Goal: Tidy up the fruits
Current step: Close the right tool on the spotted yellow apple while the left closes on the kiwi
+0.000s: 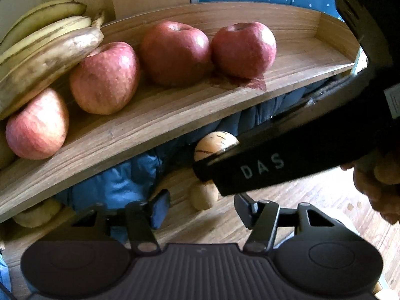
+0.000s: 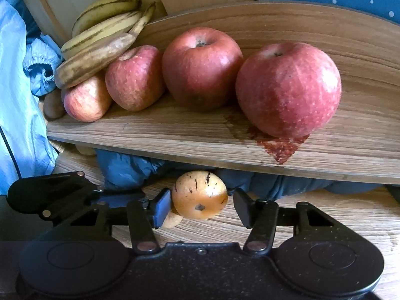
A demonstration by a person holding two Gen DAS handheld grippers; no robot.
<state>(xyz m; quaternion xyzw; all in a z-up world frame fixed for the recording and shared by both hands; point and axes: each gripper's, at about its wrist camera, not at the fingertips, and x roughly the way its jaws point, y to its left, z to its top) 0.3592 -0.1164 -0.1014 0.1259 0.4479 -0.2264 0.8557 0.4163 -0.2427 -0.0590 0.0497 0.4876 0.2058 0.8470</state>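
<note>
A wooden tray (image 2: 175,135) holds several red apples (image 2: 287,90) in a row and a bunch of bananas (image 2: 100,40) at its left end; the tray (image 1: 150,125), apples (image 1: 175,52) and bananas (image 1: 47,47) also show in the left wrist view. A yellow speckled pear (image 2: 200,195) sits on the wooden floor below the tray's front edge. My right gripper (image 2: 200,206) is open with its fingers on either side of the pear, the left pad touching it. My left gripper (image 1: 201,211) is open and empty, just behind the right gripper's body (image 1: 262,167). The pear (image 1: 215,143) shows beyond it.
A small tan fruit (image 1: 203,196) lies on the floor between the grippers. Blue cloth (image 2: 130,165) is bunched under the tray. A pale blue plastic sheet (image 2: 15,100) hangs at the left. Another pale fruit (image 1: 37,215) lies under the tray's left end.
</note>
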